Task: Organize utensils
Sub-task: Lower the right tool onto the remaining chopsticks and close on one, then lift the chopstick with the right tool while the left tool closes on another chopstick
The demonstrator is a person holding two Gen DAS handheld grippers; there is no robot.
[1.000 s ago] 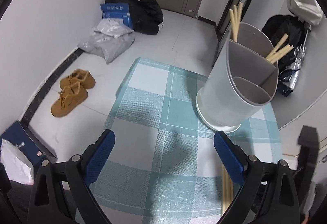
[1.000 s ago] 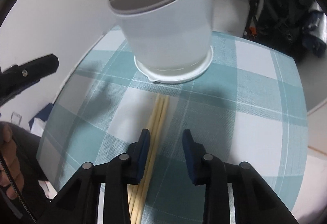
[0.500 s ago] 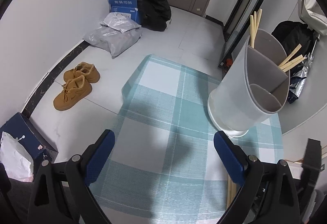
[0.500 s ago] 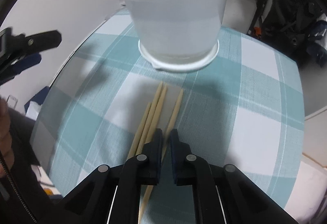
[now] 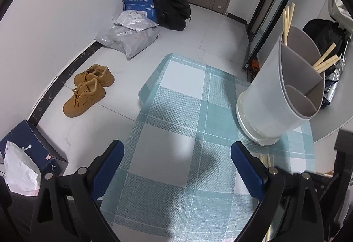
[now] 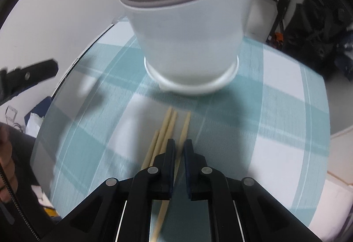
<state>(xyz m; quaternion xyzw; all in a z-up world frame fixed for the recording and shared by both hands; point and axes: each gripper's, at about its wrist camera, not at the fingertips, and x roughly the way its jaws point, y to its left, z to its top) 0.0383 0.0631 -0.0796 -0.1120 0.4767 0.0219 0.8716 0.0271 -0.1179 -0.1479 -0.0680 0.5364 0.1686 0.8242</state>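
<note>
A white divided utensil holder [image 6: 187, 32] stands on a teal checked tablecloth [image 6: 275, 114]. In the left wrist view the holder [image 5: 271, 96] has wooden chopsticks [image 5: 326, 63] in its far compartments. Three loose chopsticks [image 6: 164, 131] lie on the cloth in front of it. My right gripper [image 6: 179, 145] is shut on a fourth chopstick [image 6: 184, 126], whose tip points at the holder and whose tail runs back under the jaws. My left gripper [image 5: 176, 153] hangs open over bare cloth with nothing between its blue pads [image 5: 109, 160].
The round table's edge curves close on the left [image 6: 72, 70]. On the floor beyond lie tan shoes [image 5: 88, 89], grey parcels [image 5: 130, 39], a black bag [image 5: 169, 8] and a dark blue box [image 5: 33, 147]. A person's hand [image 6: 6, 153] shows at the far left.
My right gripper has gone from open around the chopsticks to shut on one, pulling it apart from the others. The left gripper has stayed open and barely moved.
</note>
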